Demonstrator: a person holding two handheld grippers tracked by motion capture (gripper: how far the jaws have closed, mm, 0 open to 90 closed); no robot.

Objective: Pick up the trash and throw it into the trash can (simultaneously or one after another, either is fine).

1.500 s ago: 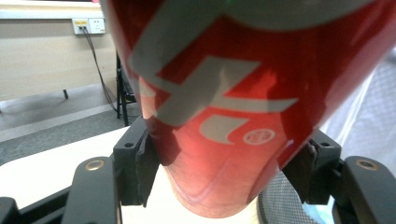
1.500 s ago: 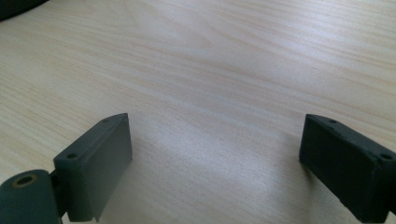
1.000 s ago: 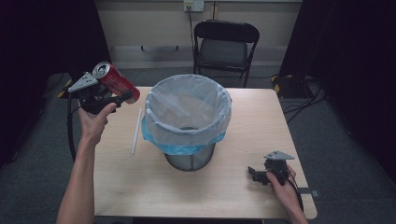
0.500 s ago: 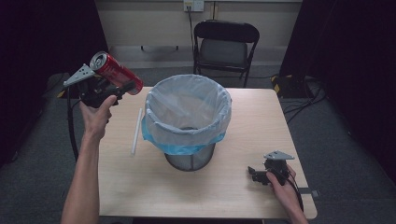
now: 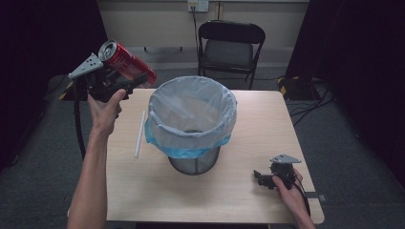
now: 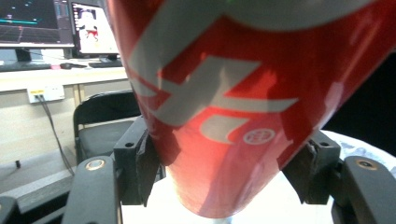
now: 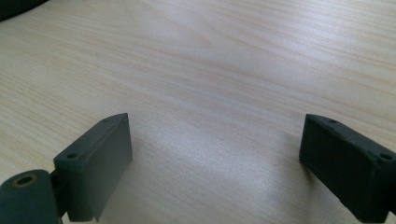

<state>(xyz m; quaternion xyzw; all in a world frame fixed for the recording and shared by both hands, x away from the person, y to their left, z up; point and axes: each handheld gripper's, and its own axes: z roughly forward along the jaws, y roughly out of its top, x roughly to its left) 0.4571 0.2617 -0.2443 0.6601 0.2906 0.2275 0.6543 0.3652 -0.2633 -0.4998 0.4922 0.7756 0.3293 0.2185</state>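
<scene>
The left gripper pinches the red can — tilted, beside the bin.

A recording lab or studio: black curtains hang at nine and three o'clock around a plain wooden table, a folding chair and wall socket sit at twelve, and monitors glow on a desk behind.

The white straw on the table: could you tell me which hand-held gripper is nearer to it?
Left hand-held gripper, raised above the white straw; the right one rests beyond the bin.
</scene>
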